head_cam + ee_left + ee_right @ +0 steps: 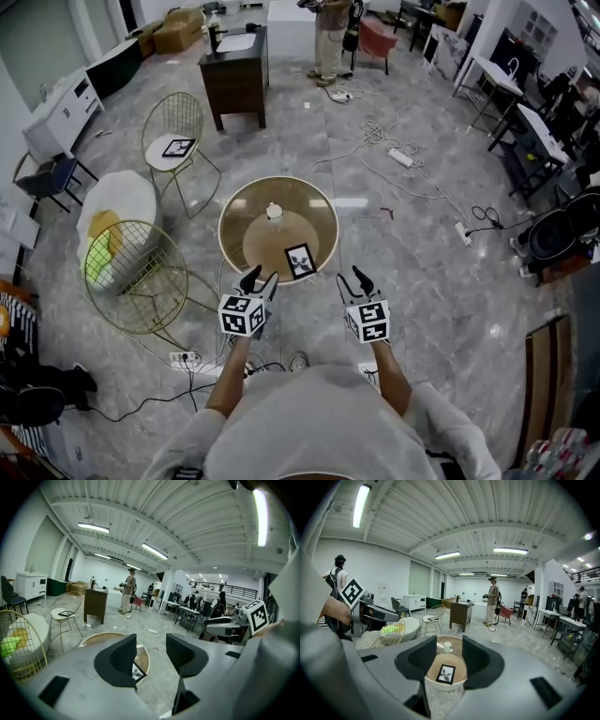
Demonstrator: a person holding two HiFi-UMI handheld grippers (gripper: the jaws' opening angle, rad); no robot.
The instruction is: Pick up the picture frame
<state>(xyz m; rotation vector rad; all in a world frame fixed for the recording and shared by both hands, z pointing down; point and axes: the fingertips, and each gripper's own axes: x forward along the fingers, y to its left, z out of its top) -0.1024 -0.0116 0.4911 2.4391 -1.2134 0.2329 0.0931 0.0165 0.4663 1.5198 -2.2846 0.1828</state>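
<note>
A small black picture frame (300,261) with a white mat lies flat on the near edge of a round tan table (246,212). The frame (446,673) shows between the right gripper's jaws, a little ahead of them. My right gripper (360,281) stands open just short of the table's near rim, nothing in it. To the left of the frame, my left gripper (258,280) is open and empty too. In the left gripper view only a corner of the frame (137,670) shows between the jaws.
A white cup (274,211) stands at the table's middle. Two gold wire chairs (141,272) (176,141) stand to the left, one with a tablet on its seat. A dark wooden cabinet (236,80) and a standing person (330,37) are farther off. Cables (403,155) cross the floor.
</note>
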